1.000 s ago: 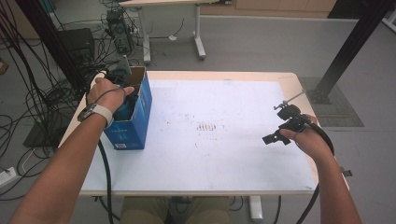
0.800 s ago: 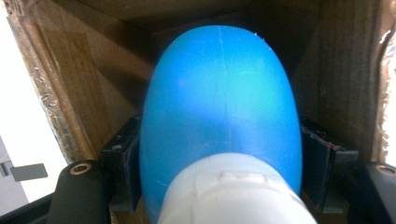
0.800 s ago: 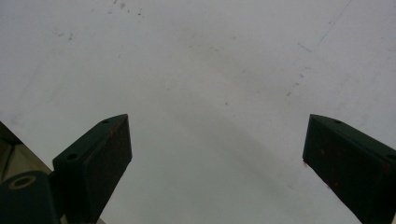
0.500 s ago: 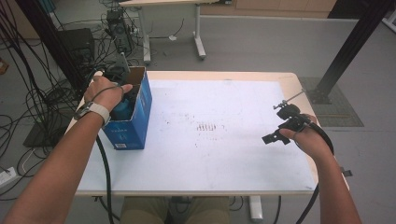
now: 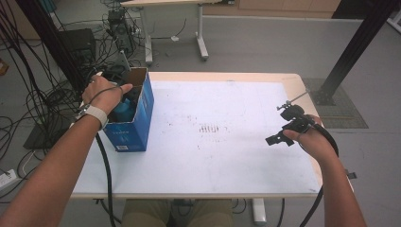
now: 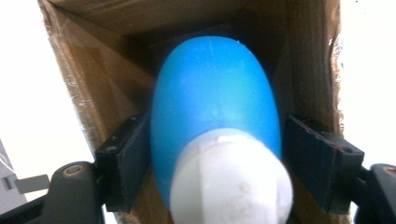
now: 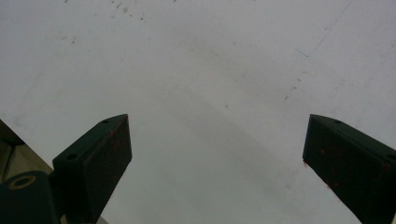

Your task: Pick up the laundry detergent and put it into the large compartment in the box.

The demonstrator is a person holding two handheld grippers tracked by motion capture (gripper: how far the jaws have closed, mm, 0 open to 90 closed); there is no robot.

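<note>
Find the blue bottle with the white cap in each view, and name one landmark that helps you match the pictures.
High view: the blue bottle sits inside the blue box at the table's left edge, under the left hand.
Left gripper view: it fills the centre, white cap nearest, between the left gripper jaws.
Right gripper view: not in it.
Shared landmark: the box's brown cardboard inner walls.

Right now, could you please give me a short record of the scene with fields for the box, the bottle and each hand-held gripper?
box: blue cardboard box, open top, upright at the table's left edge
bottle: blue bottle with white cap, inside the box
left hand-held gripper: reaching into the box, jaws have just been opening, bottle between them, a slight gap at the right pad
right hand-held gripper: jaws wide open over bare table, nothing between them
</note>
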